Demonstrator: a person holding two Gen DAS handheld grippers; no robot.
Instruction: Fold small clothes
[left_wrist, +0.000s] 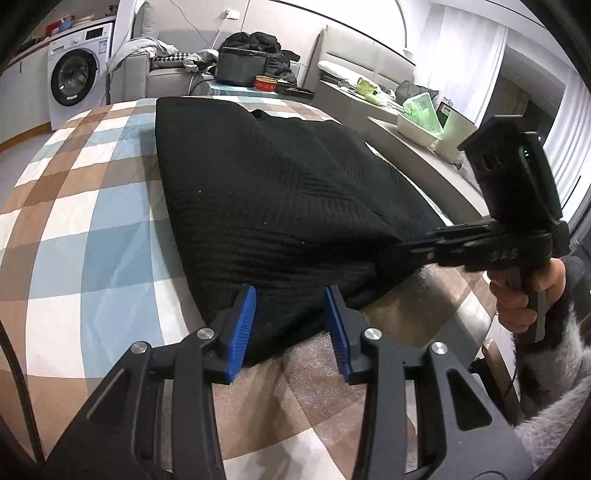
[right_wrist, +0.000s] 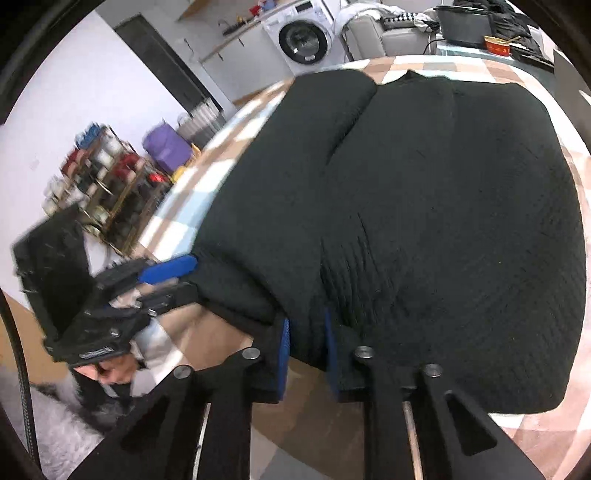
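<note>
My left tool (left_wrist: 290, 328) stood partly spread, its blue pads (left_wrist: 243, 325) either side of the near hem of the black garment (left_wrist: 266, 192). The cloth ran between them, but I saw clear gaps to both pads, so I judged it was not pinching anything. From the right wrist view, my right tool (right_wrist: 306, 354) sat narrower, with a bunch of the same hem rising between its blue pads (right_wrist: 283, 354). The fabric hid much of the right-hand pad, so I could not be sure, but it looked to me like a grip on the cloth. The left view showed that tool from the side, drawn into the garment's near right corner and pulling it to a point, with my hand (left_wrist: 524, 295) around its handle.

The garment lay spread on the checked cloth (left_wrist: 92, 206) of the bench, collar at the far end, one side already turned in over the body. I took this as the start of the lengthwise fold, bottom hem to be carried toward the collar. The next move called for the left tool to close firmly on its corner first, then both tools to lift together and travel forward evenly, so the hem landed square.
</note>
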